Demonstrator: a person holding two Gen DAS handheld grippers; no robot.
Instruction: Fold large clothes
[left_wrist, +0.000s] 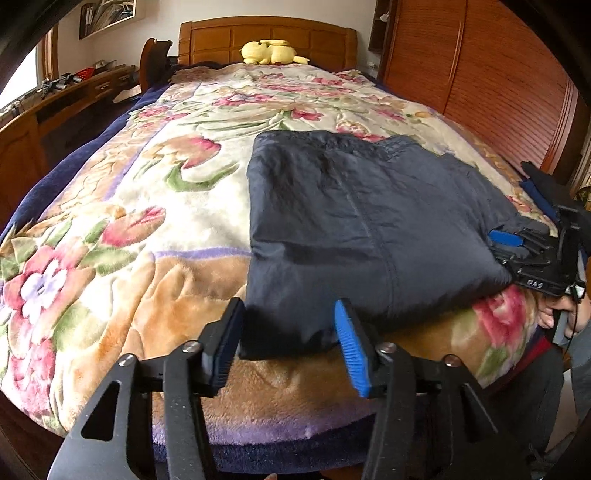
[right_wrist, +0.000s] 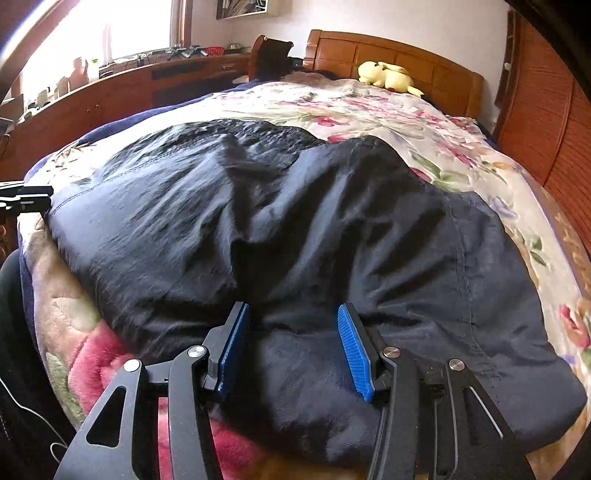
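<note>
A dark navy garment (left_wrist: 369, 221) lies folded into a thick rectangle near the foot of the bed, on a floral blanket (left_wrist: 166, 221). My left gripper (left_wrist: 288, 332) is open at its near left corner; the cloth's corner sits between the blue pads, which do not pinch it. In the right wrist view the garment (right_wrist: 295, 221) fills the middle, wrinkled. My right gripper (right_wrist: 293, 332) stands open over its near edge, with cloth lying between the fingers. The right gripper (left_wrist: 513, 247) also shows at the garment's right edge in the left wrist view.
A yellow plush toy (left_wrist: 269, 51) rests by the wooden headboard (left_wrist: 266, 37). A wooden wardrobe (left_wrist: 480, 74) runs along the bed's right side. A long wooden desk (right_wrist: 110, 96) with small items stands under the window on the left. A hand (left_wrist: 554, 314) holds the right gripper.
</note>
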